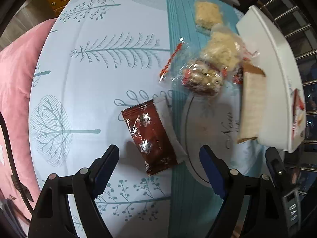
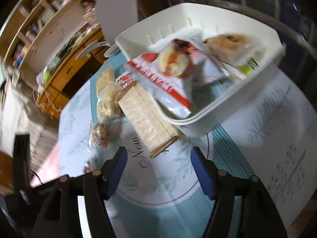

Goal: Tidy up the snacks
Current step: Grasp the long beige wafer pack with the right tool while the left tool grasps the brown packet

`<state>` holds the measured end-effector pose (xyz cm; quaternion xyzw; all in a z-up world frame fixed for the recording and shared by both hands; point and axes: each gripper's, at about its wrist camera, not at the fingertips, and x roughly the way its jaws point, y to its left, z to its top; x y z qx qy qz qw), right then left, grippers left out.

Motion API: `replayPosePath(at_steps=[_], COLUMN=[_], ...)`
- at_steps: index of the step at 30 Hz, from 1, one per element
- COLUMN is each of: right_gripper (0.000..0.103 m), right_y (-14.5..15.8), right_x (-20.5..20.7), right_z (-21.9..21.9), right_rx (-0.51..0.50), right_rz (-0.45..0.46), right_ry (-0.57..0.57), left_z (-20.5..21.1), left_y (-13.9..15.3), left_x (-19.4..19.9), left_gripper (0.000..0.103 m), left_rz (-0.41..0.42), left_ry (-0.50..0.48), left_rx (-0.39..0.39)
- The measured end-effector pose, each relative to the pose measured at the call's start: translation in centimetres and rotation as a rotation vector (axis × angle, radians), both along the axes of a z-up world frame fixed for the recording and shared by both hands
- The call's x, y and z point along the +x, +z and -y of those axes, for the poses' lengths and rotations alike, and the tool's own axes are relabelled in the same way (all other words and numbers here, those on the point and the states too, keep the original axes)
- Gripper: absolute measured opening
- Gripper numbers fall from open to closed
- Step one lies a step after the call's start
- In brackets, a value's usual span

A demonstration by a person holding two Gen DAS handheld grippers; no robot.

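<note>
A dark red snack packet [image 1: 152,136] with silver snowflakes lies on the tablecloth between the fingers of my open left gripper [image 1: 159,151]. Beyond it lie a clear-wrapped nut snack [image 1: 200,79], two pale rice cakes [image 1: 223,49] and a long wafer pack [image 1: 252,103] leaning on the white bin [image 1: 267,63]. My open, empty right gripper [image 2: 158,154] hovers above the table before the wafer pack [image 2: 146,117]. The white bin [image 2: 227,103] holds a red-and-white snack bag [image 2: 174,73] and a wrapped pastry [image 2: 227,41].
The round table has a pale tree-print cloth [image 1: 95,75] with a teal stripe [image 1: 178,19] and a round placemat [image 2: 158,182]. A pink cushion [image 1: 13,91] lies left. A wooden cabinet [image 2: 65,75] and shelves stand behind; a metal railing [image 1: 297,29] is beyond the bin.
</note>
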<state>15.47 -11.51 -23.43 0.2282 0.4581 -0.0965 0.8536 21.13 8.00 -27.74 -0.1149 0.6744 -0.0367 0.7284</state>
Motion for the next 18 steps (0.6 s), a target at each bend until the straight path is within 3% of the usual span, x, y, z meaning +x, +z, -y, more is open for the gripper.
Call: replayPosePath(at_steps=[8,10,11,18], right_gripper=[0.069,0.076,0.082,0.084], right_y=[-2.8,-3.0,-3.2,-4.2], right_x=[1.6,2.0,2.2,2.6], right_z=[-1.9,-2.1,-2.1,-3.2], right_rx=[-0.173,-0.205,-0.200,-0.241], right_rz=[0.016,0.028,0.027,0.037], right_ry=[0.066,0.068,0.076,0.088], left_z=[0.7,0.7,0.7,0.3], left_y=[-1.6,-1.9,-2.0,-2.5], left_x=[0.1,0.3,0.2,2.1], left_gripper=[0.080,0.078,0.077,0.072], left_rz=[-0.025,-0.038,-0.036,-0.047], left_ry=[0.012,0.013,0.015,0.048], left_rx=[0.035,0.035,0.039,0.056])
